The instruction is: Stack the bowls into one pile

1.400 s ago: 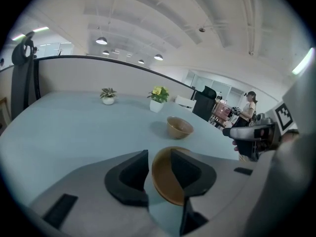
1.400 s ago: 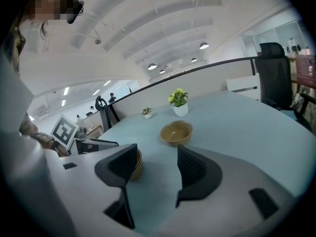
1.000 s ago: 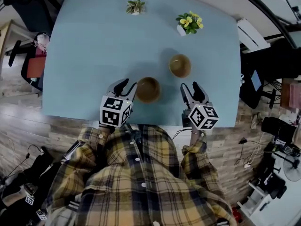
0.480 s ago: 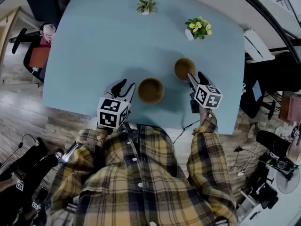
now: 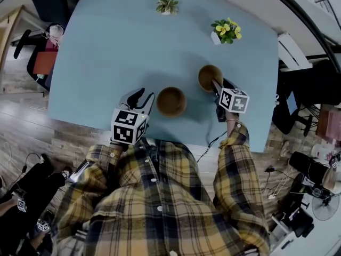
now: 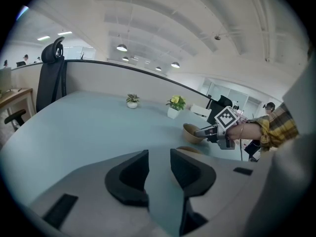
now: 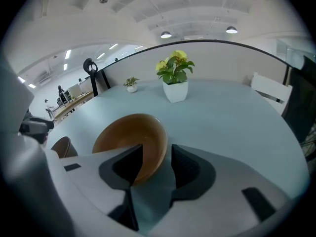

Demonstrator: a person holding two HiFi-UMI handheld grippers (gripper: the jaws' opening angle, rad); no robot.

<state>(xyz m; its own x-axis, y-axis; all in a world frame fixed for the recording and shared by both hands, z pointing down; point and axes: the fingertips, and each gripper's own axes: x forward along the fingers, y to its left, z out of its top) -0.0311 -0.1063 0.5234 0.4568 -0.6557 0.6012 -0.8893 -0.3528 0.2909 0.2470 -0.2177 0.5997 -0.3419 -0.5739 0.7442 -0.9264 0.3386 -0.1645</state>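
While the right gripper (image 7: 157, 164) is straddling the rim of the far bowl (image 7: 131, 142), one jaw is sitting inside and the other outside. There's a gap on the outer side, so I'm reading it as not clamping yet.

The left gripper (image 6: 159, 169) is hanging over the near edge of the table (image 5: 106, 52), just left of the near bowl (image 5: 171, 101). Its jaws are narrowly apart and holding nothing. Both bowls are sitting separately on the table, not touching, so the stacking isn't happening yet.

What I'm worrying about:
- It's only catching a thin bit of curved rim, so if the jaws are closing off-centre the bowl could be tipping or sliding out on the lift.
- The inner jaw is pressing toward the wall, so it could be shoving the bowl across the table instead of gripping it.
- A bowl hanging by one edge is going to be tilting, and it might be landing crooked in the near bowl or knocking it toward the table edge.

Compared with a second ago, the right gripper is no longer waiting back by the near edge. It's reaching up to the far bowl, and it's barely shifting from half a second ago. The left one is basically staying put, and neither bowl is moving.
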